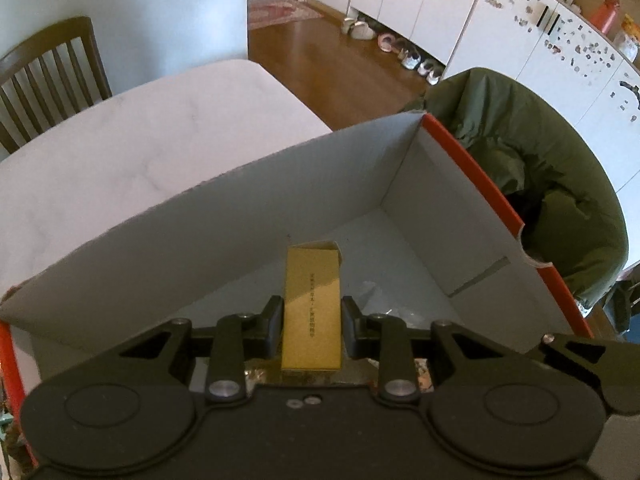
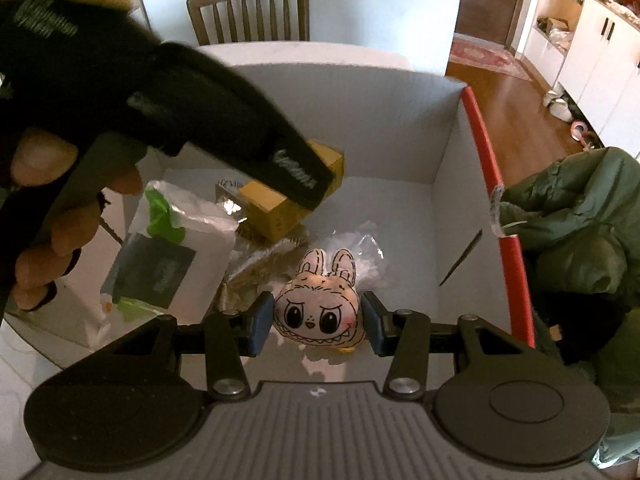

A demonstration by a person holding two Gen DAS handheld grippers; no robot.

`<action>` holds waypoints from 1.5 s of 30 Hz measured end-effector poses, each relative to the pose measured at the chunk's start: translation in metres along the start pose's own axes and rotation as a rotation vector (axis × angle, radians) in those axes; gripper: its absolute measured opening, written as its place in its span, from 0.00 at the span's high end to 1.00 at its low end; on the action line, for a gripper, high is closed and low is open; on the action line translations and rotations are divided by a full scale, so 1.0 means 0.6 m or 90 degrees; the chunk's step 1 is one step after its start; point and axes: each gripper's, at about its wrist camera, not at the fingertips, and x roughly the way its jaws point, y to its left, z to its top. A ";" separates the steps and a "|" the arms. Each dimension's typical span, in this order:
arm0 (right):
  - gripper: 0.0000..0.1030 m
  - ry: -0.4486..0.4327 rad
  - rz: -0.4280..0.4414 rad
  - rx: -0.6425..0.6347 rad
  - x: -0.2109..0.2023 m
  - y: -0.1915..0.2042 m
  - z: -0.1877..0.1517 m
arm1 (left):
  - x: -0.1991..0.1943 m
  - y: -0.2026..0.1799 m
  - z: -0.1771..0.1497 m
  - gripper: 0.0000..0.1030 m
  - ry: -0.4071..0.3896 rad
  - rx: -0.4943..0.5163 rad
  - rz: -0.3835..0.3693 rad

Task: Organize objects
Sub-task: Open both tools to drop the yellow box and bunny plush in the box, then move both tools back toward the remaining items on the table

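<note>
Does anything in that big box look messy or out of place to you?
Somewhat. Inside the white box, crinkled clear wrapping lies loose on the floor around the rabbit-face toy. The yellow carton sits tilted in the left gripper, its far flap open. Nothing looks spilled or broken.

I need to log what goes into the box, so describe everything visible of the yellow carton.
The yellow carton is a small oblong cardboard pack, mustard-coloured, with a line of dark print along one face and an end flap slightly lifted. The left tool is shut on its long sides and holds it inside the white box, over the box floor. In the right wrist view it sits tilted above crinkled clear wrapping.
</note>
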 end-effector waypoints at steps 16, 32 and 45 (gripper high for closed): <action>0.52 0.009 0.012 -0.003 0.000 -0.003 -0.006 | 0.016 -0.010 0.010 0.70 0.022 -0.008 0.003; 0.35 -0.065 0.035 0.030 -0.077 -0.011 -0.031 | -0.055 -0.012 -0.015 0.52 -0.029 -0.014 0.005; 0.34 -0.120 0.030 0.037 -0.157 0.001 -0.010 | -0.187 0.008 -0.070 0.44 -0.135 -0.027 -0.016</action>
